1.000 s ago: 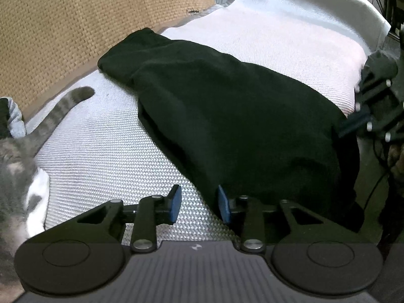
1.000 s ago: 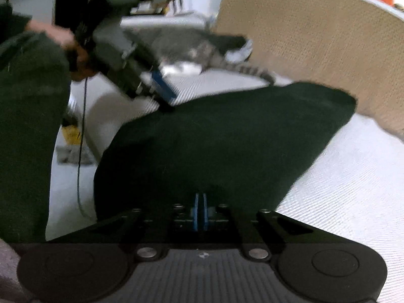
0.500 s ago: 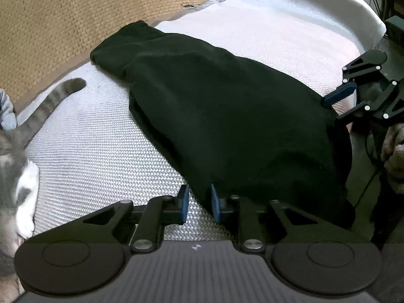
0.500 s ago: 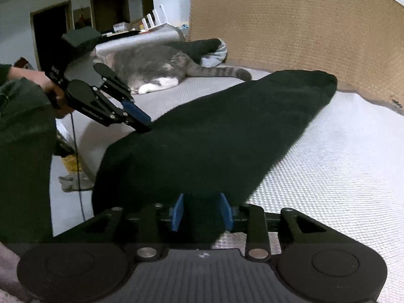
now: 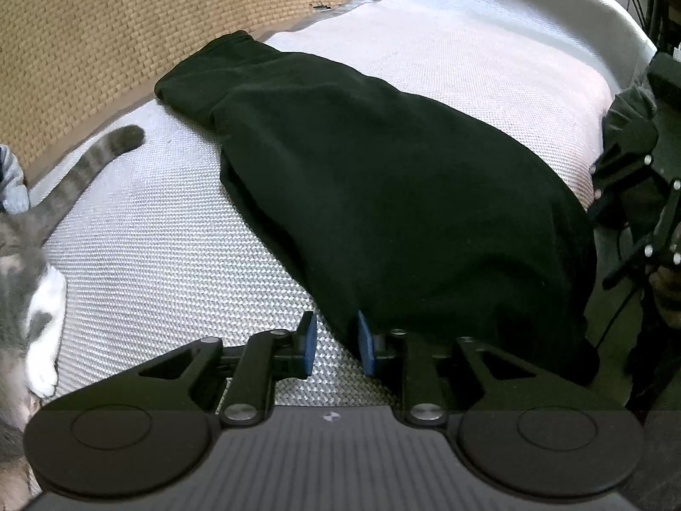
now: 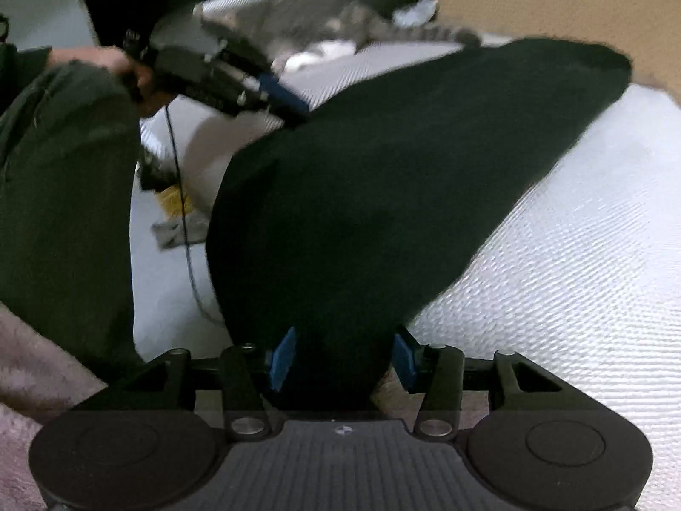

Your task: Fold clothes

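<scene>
Right jaws wider; white woven bedspread (image 5: pixel 161 255).

Home bedroom: bed (image 5: pixel 489 55); woven headboard (image 5: pixel 127 34); cat (image 5: pixel 25 264)

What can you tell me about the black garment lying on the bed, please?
The black garment is plain, soft, matte cloth, like knit or fleece. It lies stretched out on the white woven bed cover, its narrow end near the wicker headboard and its wide end draping over the bed's edge. The left gripper is open at one near corner; the right gripper, also open, straddles the cloth at the other. A cat's tail lies apart from it.
</scene>
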{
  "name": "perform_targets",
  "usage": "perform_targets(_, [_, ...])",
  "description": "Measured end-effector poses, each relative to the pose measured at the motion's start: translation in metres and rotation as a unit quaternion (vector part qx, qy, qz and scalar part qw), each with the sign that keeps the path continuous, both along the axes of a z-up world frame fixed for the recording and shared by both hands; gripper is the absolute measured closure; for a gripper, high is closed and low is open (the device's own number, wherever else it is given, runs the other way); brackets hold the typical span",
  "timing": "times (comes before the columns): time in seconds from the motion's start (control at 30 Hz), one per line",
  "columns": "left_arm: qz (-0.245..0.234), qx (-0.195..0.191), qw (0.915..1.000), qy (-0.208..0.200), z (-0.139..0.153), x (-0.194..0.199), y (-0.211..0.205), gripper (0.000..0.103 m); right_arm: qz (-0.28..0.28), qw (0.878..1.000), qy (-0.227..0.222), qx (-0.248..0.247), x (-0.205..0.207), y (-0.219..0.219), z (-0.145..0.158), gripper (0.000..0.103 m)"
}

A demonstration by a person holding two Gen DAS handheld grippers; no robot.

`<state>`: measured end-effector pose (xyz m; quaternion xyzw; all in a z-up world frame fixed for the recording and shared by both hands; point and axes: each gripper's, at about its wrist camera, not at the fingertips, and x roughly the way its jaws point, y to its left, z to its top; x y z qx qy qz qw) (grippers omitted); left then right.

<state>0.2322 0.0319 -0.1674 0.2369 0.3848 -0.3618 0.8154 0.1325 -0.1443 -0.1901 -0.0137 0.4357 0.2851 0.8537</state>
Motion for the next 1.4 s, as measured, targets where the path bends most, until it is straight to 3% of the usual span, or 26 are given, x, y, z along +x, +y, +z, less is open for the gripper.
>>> perform_targets(0.17, [0.001,0.001,1.0,0.001,0.0,0.001,0.0,0.077,-0.008,0.996,0.05,0.077,0.011,-0.016,-0.013,0.05])
perform_targets(0.27, [0.001,0.003,1.0,0.0,0.001,0.0,0.0,0.077,-0.013,0.994,0.07,0.089,0.012,-0.02,-0.017,0.052])
perform_targets(0.57, [-0.002,0.003,1.0,-0.001,0.0,-0.001,0.0,0.076,0.031,0.993,0.113,0.024,0.015,0.009,-0.038,0.055])
perform_targets(0.8, [-0.007,0.008,0.9999,-0.004,0.0,0.0,0.0,0.076,0.069,0.99,0.121,-0.029,0.018,0.033,-0.047,0.057])
perform_targets(0.9, [-0.009,0.012,0.9999,-0.008,0.0,-0.001,-0.001,0.074,0.067,0.99,0.121,-0.037,0.018,0.035,-0.049,0.064])
perform_targets(1.03, [-0.019,0.027,0.9992,-0.02,-0.001,-0.002,-0.004,0.072,0.044,0.991,0.123,-0.041,0.02,0.033,-0.053,0.088])
perform_targets(1.1, [-0.024,0.034,0.9989,-0.024,-0.001,-0.003,-0.005,0.072,0.035,0.991,0.123,-0.039,0.021,0.033,-0.054,0.09])
perform_targets(1.33, [-0.031,0.061,0.9961,-0.056,0.004,-0.01,-0.007,0.071,0.047,0.995,0.051,0.073,0.001,0.01,-0.018,0.095])
perform_targets(1.4, [-0.009,0.039,0.9965,-0.074,0.013,-0.01,-0.001,0.071,0.049,0.993,0.031,0.106,-0.004,0.004,-0.008,0.095])
